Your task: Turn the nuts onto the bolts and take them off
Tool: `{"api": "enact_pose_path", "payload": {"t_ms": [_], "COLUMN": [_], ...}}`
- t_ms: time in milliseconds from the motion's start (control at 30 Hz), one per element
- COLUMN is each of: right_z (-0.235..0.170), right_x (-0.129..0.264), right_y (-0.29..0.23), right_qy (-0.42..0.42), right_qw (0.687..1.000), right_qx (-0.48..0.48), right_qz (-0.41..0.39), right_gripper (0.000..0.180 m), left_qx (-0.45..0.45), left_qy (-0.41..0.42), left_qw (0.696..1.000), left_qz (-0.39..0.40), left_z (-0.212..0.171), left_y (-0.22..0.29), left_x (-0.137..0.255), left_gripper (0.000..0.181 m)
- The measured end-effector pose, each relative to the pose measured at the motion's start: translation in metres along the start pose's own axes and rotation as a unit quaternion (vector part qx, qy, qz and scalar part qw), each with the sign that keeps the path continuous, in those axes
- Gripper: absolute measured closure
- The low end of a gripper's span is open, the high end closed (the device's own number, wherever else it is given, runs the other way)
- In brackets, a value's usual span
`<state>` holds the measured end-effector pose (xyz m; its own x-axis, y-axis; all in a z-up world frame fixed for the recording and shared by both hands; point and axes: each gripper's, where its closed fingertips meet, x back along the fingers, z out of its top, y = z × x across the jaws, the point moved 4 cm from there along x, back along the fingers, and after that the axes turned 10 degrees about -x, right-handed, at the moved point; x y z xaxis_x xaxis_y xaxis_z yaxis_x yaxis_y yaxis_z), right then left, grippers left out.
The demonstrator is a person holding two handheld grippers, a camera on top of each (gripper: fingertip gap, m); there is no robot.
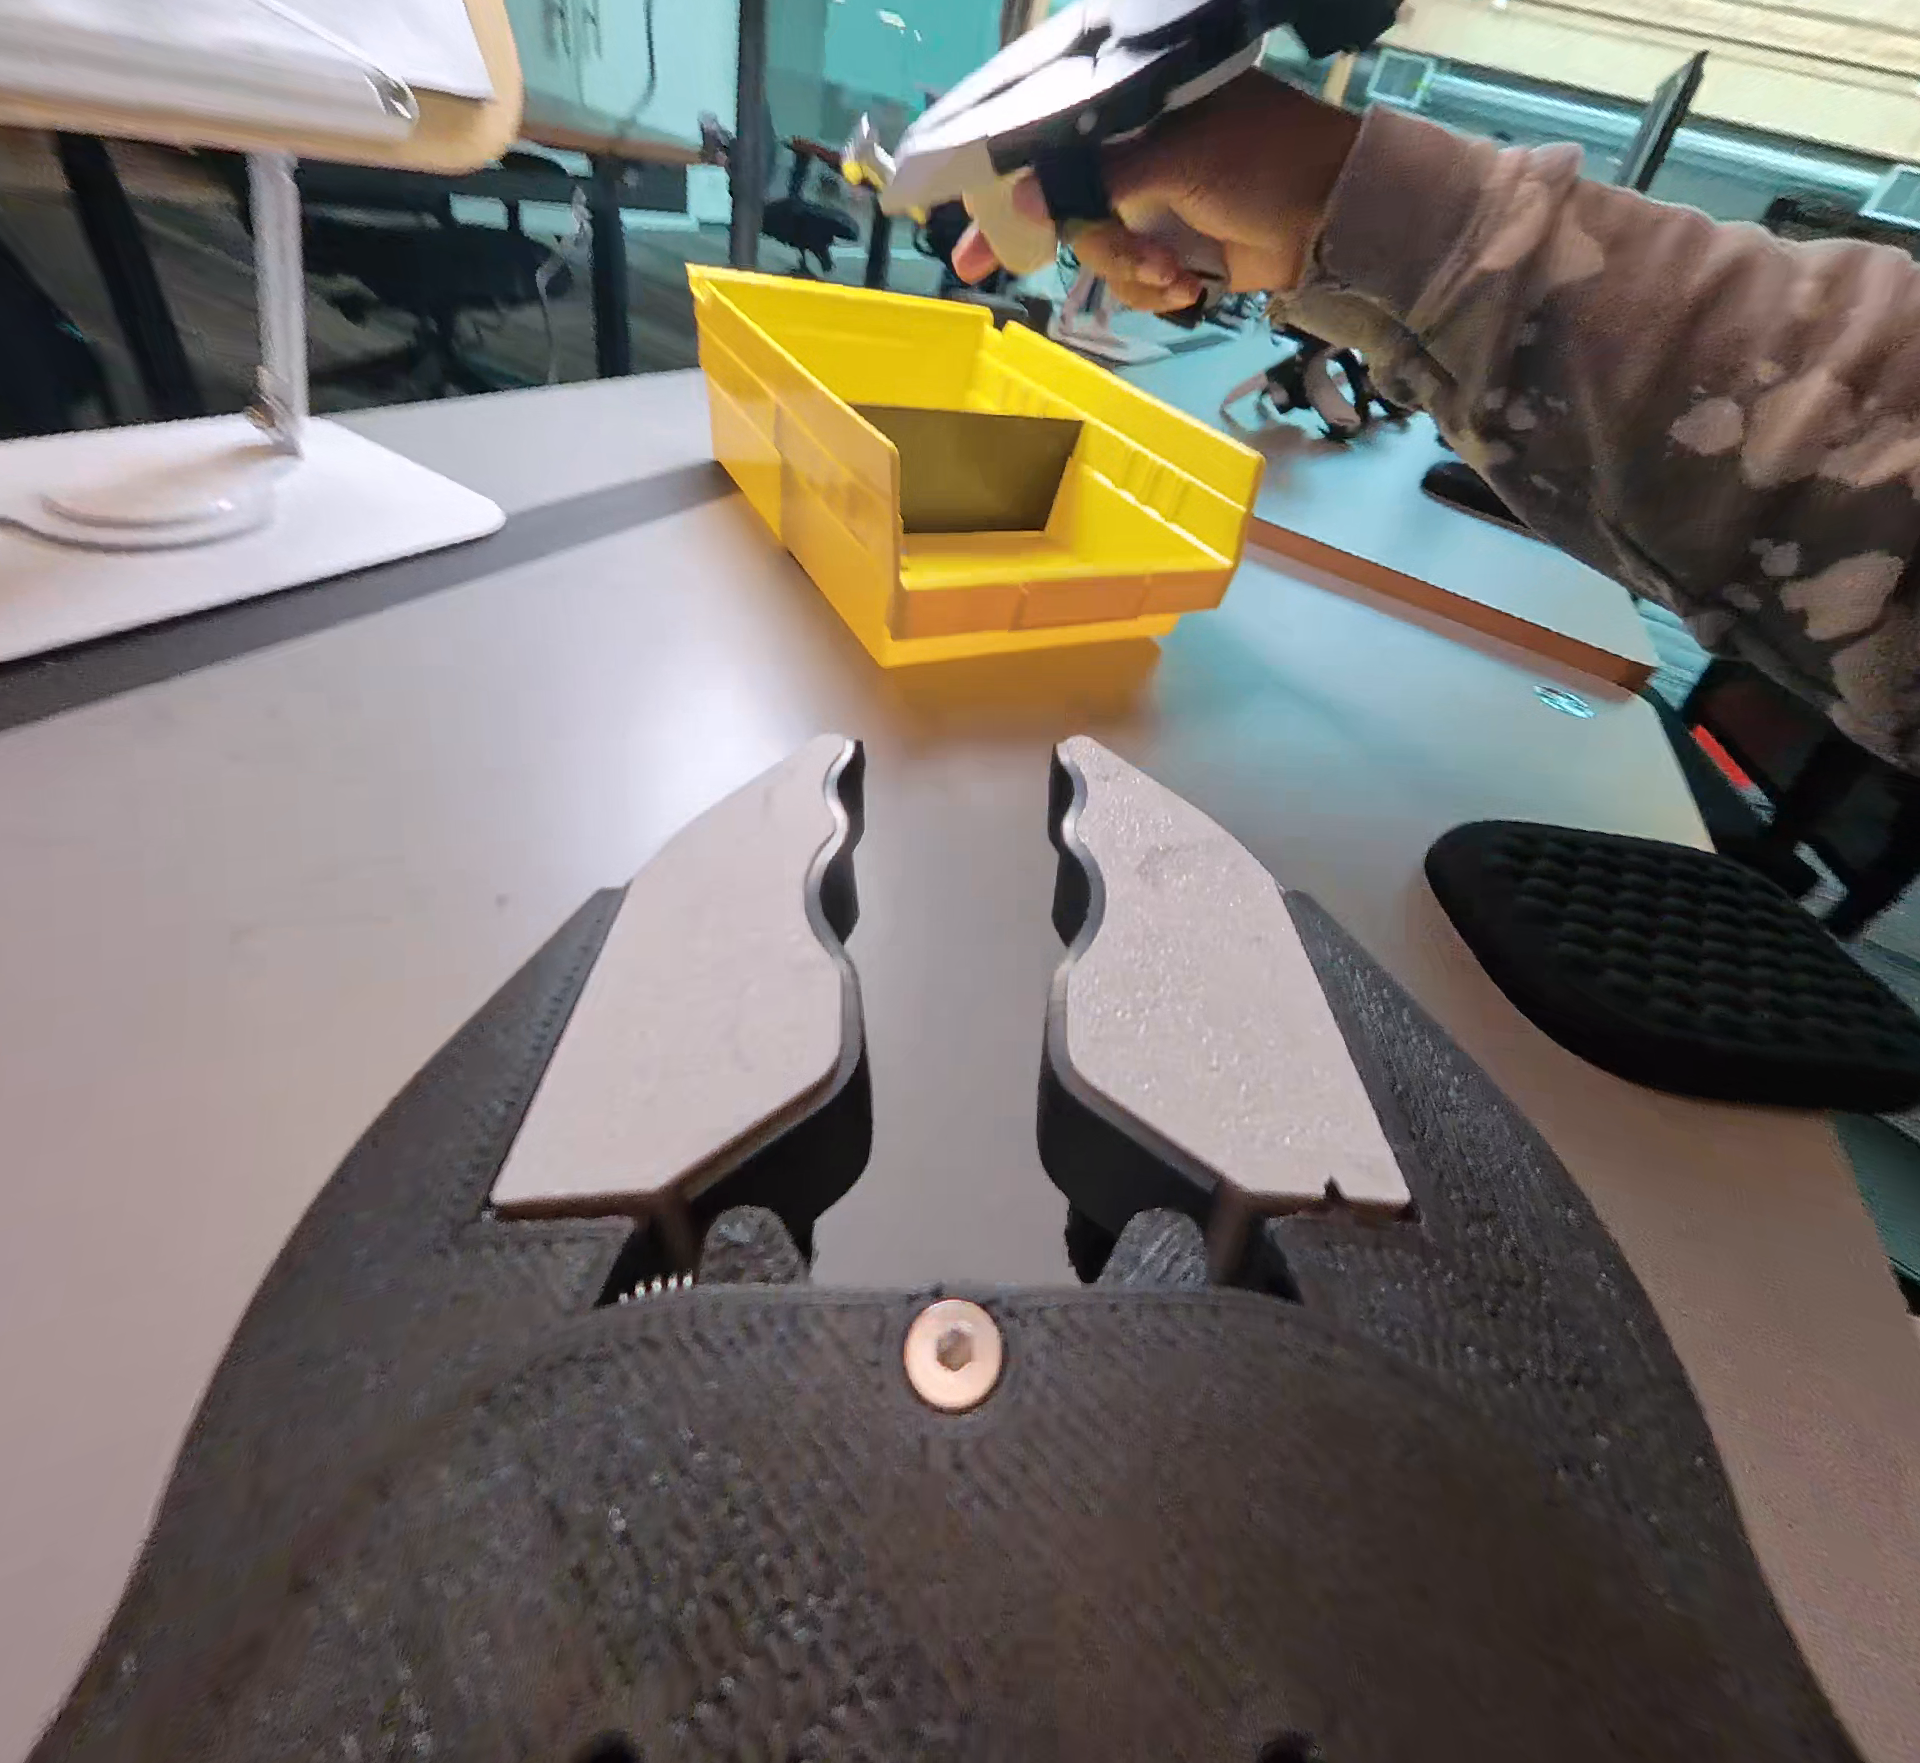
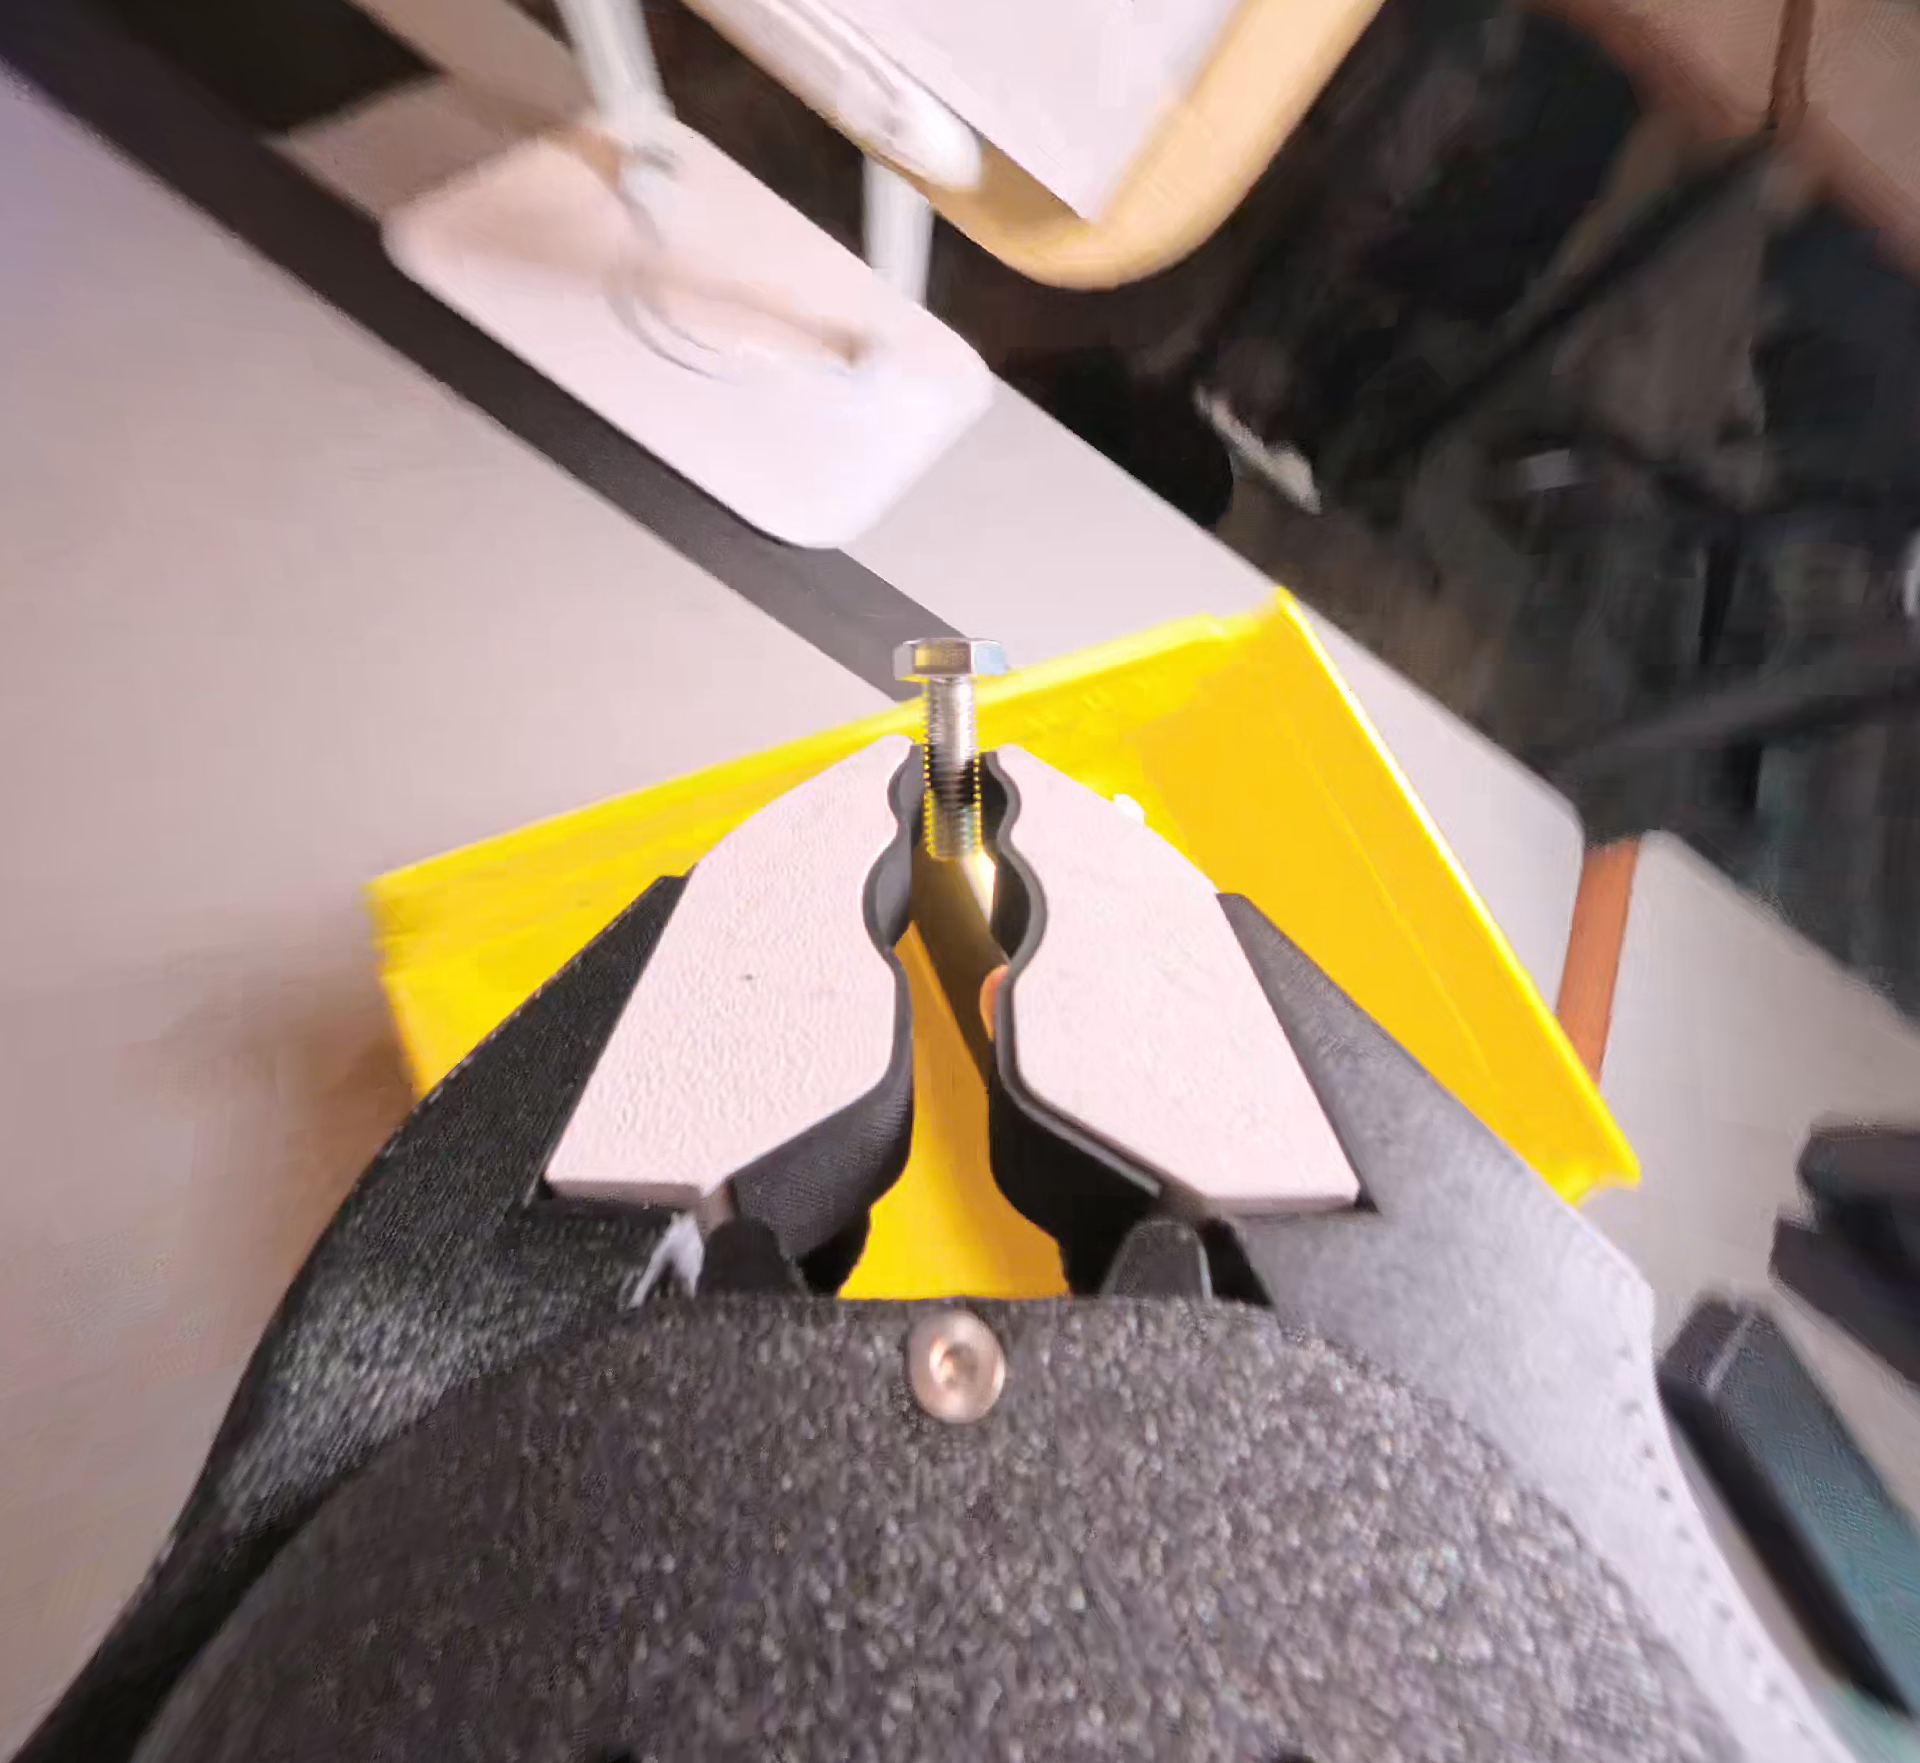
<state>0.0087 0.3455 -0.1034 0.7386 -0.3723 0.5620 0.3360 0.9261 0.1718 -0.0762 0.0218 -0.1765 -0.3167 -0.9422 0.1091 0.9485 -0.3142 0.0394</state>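
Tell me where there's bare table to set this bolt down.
Bare grey table runs from the yellow bin toward the open left gripper, and leftward up to the white stand base. It is tighter to the right: a black mesh pad overlaps the table edge. The right gripper holds the bolt over the bin.

A flat, pale grey table (image 1: 343, 882) is crossed by a dark strip (image 1: 436, 560) running along its far part. A yellow plastic bin (image 1: 1122, 560) with an open cut-out front is seen resting directly on the surface. A white rectangular stand base (image 1: 312, 508) is placed to the bin's left, across the strip.
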Motion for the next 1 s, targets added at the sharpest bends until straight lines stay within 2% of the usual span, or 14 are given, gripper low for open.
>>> {"api": "enact_pose_path", "payload": {"t_ms": [33,133,233,400,633,767,867,1000], "right_z": [-0.007,-0.035,-0.064,-0.101,-0.127,-0.108,-0.069,-0.030], "right_x": [-0.010,-0.038,-0.062,-0.089,-0.101,-0.096,-0.076,-0.025], "right_y": [0.025,0.082,0.111,0.124,0.128,0.123,0.107,0.047], "right_qy": [-0.027,-0.101,-0.173,-0.267,-0.353,-0.323,-0.221,-0.070], "right_qw": [0.999,0.985,0.966,0.932,0.904,0.924,0.960,0.991], "right_qx": [-0.040,-0.122,-0.154,-0.208,-0.201,-0.169,-0.144,-0.106], "right_qz": [-0.019,-0.074,-0.112,-0.130,-0.136,-0.116,-0.092,-0.042], "right_gripper": [0.170,0.170,0.170,0.170,0.170,0.157,0.156,0.156], "left_qx": [-0.010,-0.042,-0.064,-0.054,-0.035,-0.035,-0.042,-0.068], "left_qy": [0.010,0.034,0.035,0.021,0.006,0.001,0.001,-0.003], "left_qw": [1.000,0.997,0.995,0.996,0.998,0.998,0.998,0.996], "left_qz": [0.013,0.047,0.066,0.061,0.051,0.049,0.052,0.056], "left_z": [0.003,0.009,0.008,-0.003,-0.010,-0.011,-0.008,0.001], "left_y": [-0.002,-0.007,-0.012,-0.017,-0.022,-0.022,-0.024,-0.036], "left_x": [0.002,0.008,0.009,0.004,0.002,0.001,0.003,0.010], "left_gripper": [0.146,0.146,0.147,0.147,0.147,0.147,0.147,0.148]}}
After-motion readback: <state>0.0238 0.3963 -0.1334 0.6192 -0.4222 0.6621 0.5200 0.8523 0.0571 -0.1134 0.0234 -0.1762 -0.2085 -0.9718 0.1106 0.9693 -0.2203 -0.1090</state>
